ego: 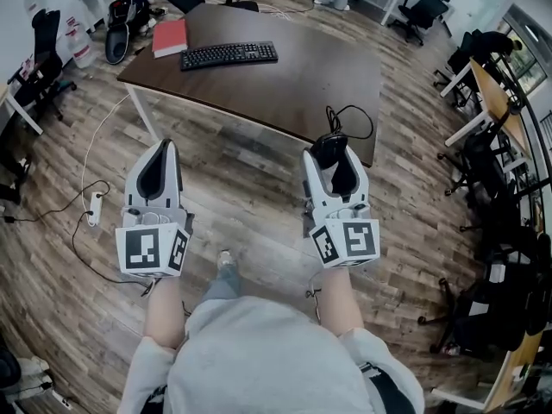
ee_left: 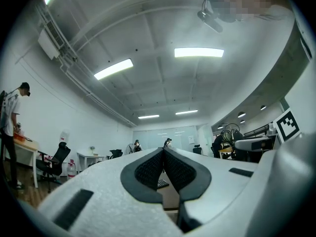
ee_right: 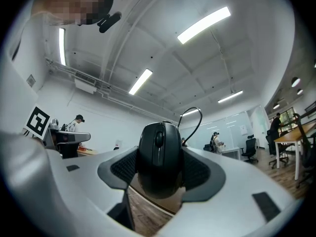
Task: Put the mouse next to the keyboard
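Note:
A black wired mouse (ee_right: 159, 158) sits clamped between the pads of my right gripper (ee_right: 160, 172); in the head view the mouse (ego: 329, 148) shows at the tip of that gripper (ego: 332, 166), its cable (ego: 349, 115) looping up over the table's near corner. The black keyboard (ego: 228, 54) lies at the far left of the dark brown table (ego: 285, 76). My left gripper (ego: 159, 166) hangs over the floor in front of the table, its jaws pressed together with nothing in them (ee_left: 163, 169).
A red book (ego: 170, 38) lies left of the keyboard. A power strip and cables (ego: 93, 207) trail on the wooden floor at left. Office chairs (ego: 423, 11), desks (ego: 492, 93) and bags ring the room. People stand at far desks.

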The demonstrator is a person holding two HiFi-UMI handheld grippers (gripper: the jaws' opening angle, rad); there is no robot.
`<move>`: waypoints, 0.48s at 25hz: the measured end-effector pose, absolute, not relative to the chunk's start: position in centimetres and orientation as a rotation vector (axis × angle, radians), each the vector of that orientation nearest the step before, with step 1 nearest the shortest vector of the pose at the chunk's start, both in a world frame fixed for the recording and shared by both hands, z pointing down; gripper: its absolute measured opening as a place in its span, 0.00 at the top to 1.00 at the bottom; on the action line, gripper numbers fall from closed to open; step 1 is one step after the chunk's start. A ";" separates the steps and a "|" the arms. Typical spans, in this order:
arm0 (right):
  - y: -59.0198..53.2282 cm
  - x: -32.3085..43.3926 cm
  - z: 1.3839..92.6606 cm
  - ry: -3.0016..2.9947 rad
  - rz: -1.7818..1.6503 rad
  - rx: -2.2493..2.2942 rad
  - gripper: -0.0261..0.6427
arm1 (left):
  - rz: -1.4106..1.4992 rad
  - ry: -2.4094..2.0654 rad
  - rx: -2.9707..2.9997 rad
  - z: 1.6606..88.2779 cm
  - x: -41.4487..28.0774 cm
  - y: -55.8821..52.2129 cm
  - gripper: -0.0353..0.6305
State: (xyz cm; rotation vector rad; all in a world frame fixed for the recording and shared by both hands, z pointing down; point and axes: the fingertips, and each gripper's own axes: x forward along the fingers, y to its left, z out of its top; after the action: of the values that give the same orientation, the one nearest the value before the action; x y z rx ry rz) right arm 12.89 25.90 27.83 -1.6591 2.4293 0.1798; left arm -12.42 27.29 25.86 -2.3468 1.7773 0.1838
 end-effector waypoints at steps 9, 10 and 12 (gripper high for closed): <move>16.9 10.0 27.2 2.401 0.191 -1.709 0.58 | 0.185 1.731 -2.378 25.1 -15.3 17.5 0.94; 16.1 9.7 27.2 2.395 0.189 -1.715 0.58 | 0.185 1.726 -2.380 25.0 -15.7 16.6 0.93; 14.5 9.0 27.2 2.381 0.187 -1.727 0.58 | 0.188 1.719 -2.386 25.1 -16.5 14.8 0.93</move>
State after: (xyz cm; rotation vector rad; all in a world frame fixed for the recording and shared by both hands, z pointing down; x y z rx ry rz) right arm 8.98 14.54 27.18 -1.7268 2.3807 0.1871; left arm -16.47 14.85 25.06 -2.3864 1.7190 0.1880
